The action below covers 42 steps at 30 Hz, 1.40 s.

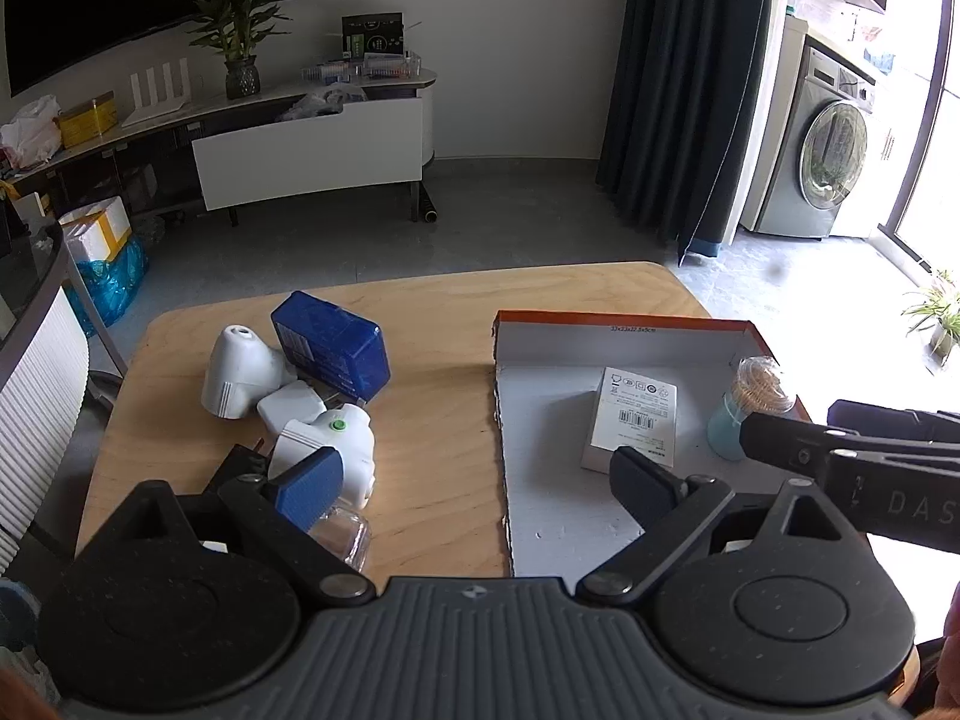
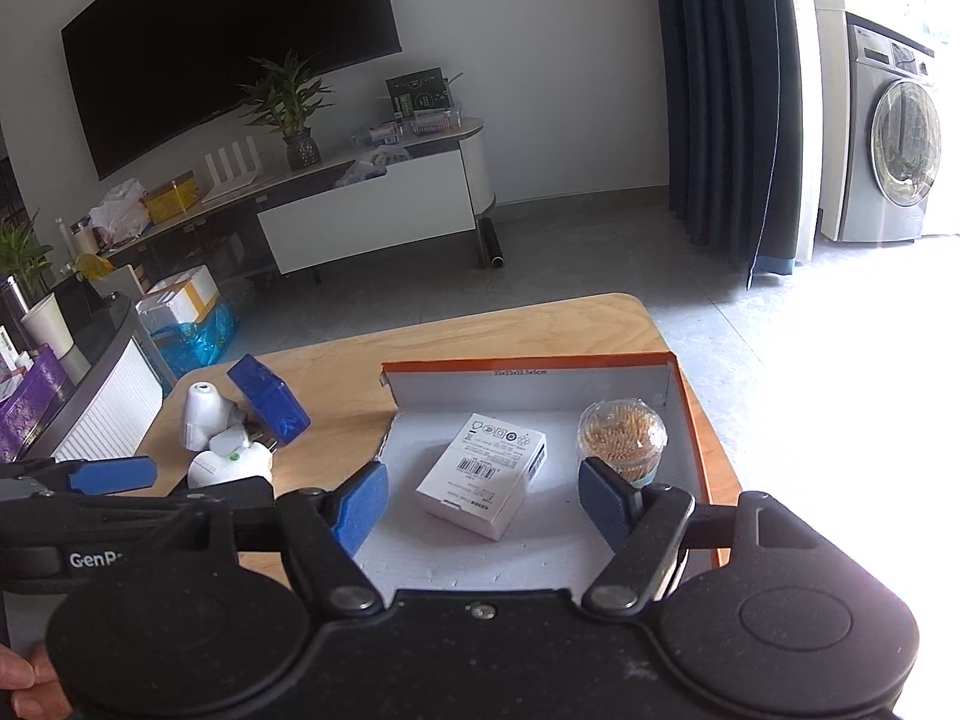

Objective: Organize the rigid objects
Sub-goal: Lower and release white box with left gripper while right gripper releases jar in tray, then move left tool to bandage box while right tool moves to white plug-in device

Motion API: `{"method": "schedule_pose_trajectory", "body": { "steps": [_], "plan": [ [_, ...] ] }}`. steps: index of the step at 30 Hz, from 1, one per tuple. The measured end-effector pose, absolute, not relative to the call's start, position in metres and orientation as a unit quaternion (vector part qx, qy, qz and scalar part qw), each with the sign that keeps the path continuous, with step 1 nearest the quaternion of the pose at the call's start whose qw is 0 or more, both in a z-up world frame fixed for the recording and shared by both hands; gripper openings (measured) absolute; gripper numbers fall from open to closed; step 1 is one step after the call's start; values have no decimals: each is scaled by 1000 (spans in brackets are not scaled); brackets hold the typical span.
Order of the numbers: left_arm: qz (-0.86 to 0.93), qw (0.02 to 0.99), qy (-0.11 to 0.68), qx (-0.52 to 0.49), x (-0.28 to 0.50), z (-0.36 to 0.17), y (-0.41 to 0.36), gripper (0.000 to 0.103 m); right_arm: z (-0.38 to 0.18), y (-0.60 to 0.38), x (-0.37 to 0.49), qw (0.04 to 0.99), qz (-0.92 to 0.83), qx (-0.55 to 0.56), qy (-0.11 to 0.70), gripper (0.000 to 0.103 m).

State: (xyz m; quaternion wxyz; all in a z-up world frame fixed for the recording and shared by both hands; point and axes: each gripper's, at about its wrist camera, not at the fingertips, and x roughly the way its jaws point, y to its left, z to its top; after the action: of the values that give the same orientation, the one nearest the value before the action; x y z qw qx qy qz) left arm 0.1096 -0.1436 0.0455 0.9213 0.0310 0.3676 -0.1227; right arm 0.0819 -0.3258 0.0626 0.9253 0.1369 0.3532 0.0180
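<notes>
An orange-edged shallow box [image 1: 624, 324] [image 2: 528, 367] lies on the right of the wooden table [image 1: 432, 372]. In it lie a white carton [image 1: 636, 414] [image 2: 486, 471] and a clear toothpick jar [image 1: 753, 405] [image 2: 624, 435]. On the left lie a blue box [image 1: 333, 342] [image 2: 267, 399], a white cone-shaped device [image 1: 240, 378] [image 2: 201, 414], a white plug [image 1: 291, 405], a white device with a green button [image 1: 333, 447] [image 2: 231, 465] and a clear case [image 1: 342, 534]. My left gripper [image 1: 477, 480] is open and empty above the table. My right gripper [image 2: 486, 507] is open and empty over the box.
The table's far edge drops to a grey floor. A TV cabinet [image 1: 312, 150] stands against the far wall, a dark curtain [image 1: 690, 90] and a washing machine [image 1: 822, 156] on the right. A white ribbed unit [image 1: 36, 372] stands at the left.
</notes>
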Motion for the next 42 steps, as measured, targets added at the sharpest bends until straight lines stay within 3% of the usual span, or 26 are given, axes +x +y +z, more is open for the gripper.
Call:
{"method": "schedule_pose_trajectory", "body": {
  "steps": [42],
  "plan": [
    [-48, 926, 375, 2, 85, 39, -55, 98, 61, -232, 83, 914, 108, 97, 379, 86]
  ]
}}
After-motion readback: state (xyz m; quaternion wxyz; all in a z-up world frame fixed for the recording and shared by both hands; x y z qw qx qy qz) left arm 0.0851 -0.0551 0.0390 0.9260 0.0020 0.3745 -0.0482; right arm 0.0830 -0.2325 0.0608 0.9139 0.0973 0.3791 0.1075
